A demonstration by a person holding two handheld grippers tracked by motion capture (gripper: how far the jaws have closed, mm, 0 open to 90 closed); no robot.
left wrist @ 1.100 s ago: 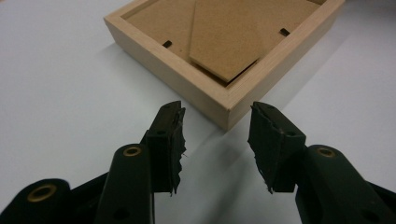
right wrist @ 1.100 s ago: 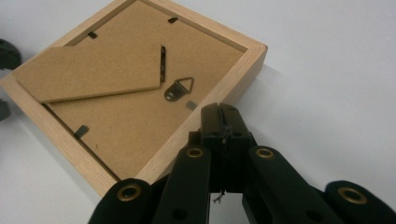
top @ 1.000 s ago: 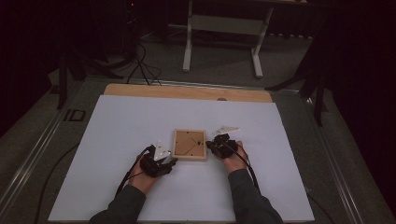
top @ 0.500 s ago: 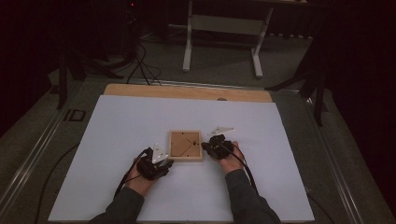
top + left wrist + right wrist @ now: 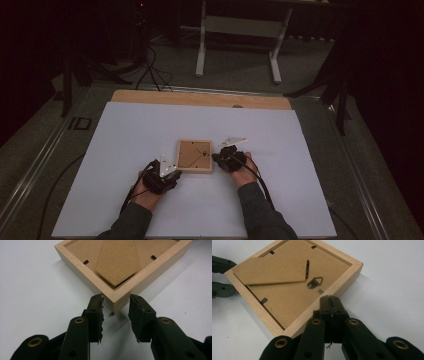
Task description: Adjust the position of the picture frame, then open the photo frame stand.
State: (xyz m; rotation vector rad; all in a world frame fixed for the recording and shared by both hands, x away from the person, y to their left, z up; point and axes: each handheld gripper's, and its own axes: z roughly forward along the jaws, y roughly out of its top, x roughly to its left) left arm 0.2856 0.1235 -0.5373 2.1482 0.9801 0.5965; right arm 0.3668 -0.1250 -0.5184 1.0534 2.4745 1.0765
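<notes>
here left hand-held gripper [image 5: 115,315] jaws straddle frame [image 5: 120,267] corner, apart

The high view looks forward and down from above the person's side, well back, taking in the whole white rectangular table sheet [image 5: 150,130]. The left gripper view sits low and close, facing a near corner of the square pale wooden picture frame [image 5: 140,282] lying back-up. The right gripper view looks closely across that frame [image 5: 287,302] from its right edge. All three views share the frame [image 5: 194,155].
</notes>
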